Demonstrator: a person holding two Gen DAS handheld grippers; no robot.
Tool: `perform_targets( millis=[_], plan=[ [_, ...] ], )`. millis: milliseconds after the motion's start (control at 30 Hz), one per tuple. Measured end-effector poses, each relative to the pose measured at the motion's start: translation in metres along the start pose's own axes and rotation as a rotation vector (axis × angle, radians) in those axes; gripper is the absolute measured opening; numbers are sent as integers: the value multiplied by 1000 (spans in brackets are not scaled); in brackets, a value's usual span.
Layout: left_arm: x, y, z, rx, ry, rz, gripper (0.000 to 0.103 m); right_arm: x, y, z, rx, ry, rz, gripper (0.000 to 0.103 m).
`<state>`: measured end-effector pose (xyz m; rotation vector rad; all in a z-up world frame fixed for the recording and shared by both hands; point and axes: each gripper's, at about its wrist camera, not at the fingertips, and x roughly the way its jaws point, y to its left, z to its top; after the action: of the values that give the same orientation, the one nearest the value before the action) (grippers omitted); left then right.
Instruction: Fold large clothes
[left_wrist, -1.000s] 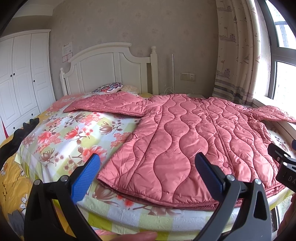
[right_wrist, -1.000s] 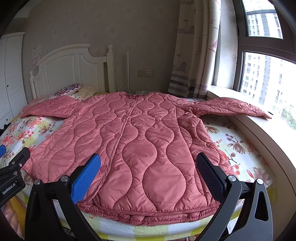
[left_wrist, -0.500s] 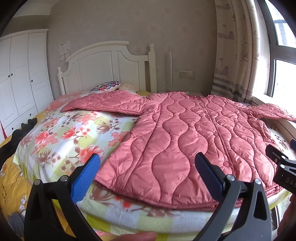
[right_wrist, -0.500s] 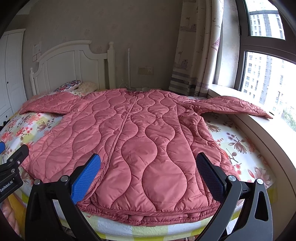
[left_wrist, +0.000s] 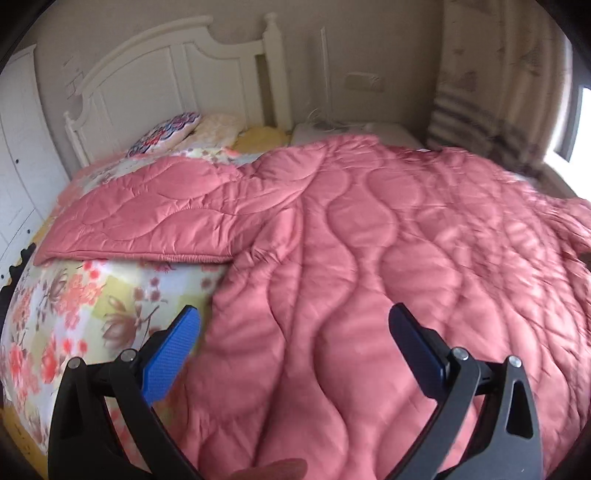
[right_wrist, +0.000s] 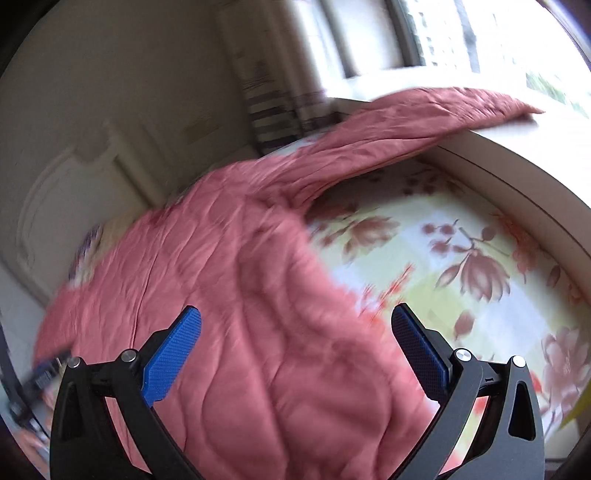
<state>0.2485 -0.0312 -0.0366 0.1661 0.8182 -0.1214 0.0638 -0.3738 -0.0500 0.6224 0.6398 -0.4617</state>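
Note:
A large pink quilted coat (left_wrist: 369, 258) lies spread flat on a bed with a floral sheet (left_wrist: 74, 302). Its left sleeve (left_wrist: 155, 221) stretches out to the left. In the right wrist view the coat body (right_wrist: 240, 295) fills the lower middle and its right sleeve (right_wrist: 424, 114) reaches onto the window sill. My left gripper (left_wrist: 295, 328) is open and empty over the coat's left side. My right gripper (right_wrist: 297, 326) is open and empty over the coat's right side. The right wrist view is tilted and blurred.
A white headboard (left_wrist: 177, 74) and pillows (left_wrist: 170, 133) stand at the far end. A curtain (left_wrist: 491, 81) hangs at the right. The window sill ledge (right_wrist: 517, 177) runs along the bed's right side. A white wardrobe (left_wrist: 18, 147) is at the left.
Both grippers have moved forward and down over the coat, from the foot of the bed. The right gripper has swung and tilted toward the window side. Both stay open.

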Motion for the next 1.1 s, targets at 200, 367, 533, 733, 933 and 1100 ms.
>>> perform_targets(
  millis=[200,367,533,733,933,1100],
  plan=[
    [56,7,-13,-15,109,-54,101,41,-63,70,251,-37,-13,99],
    [57,14,-12,-44,96,-73,101,72,-93,108,367,-60,-55,99],
    [55,14,-14,-48,97,-77,101,91,-104,129,401,-119,-88,67],
    [55,14,-14,-48,96,-76,101,83,-67,152,177,-271,-283,22],
    [55,14,-15,-49,95,-77,101,79,87,147,-429,-431,-376,22],
    [53,14,-17,-50,95,-78,101,108,210,55,-984,-373,-287,27]
  ],
)
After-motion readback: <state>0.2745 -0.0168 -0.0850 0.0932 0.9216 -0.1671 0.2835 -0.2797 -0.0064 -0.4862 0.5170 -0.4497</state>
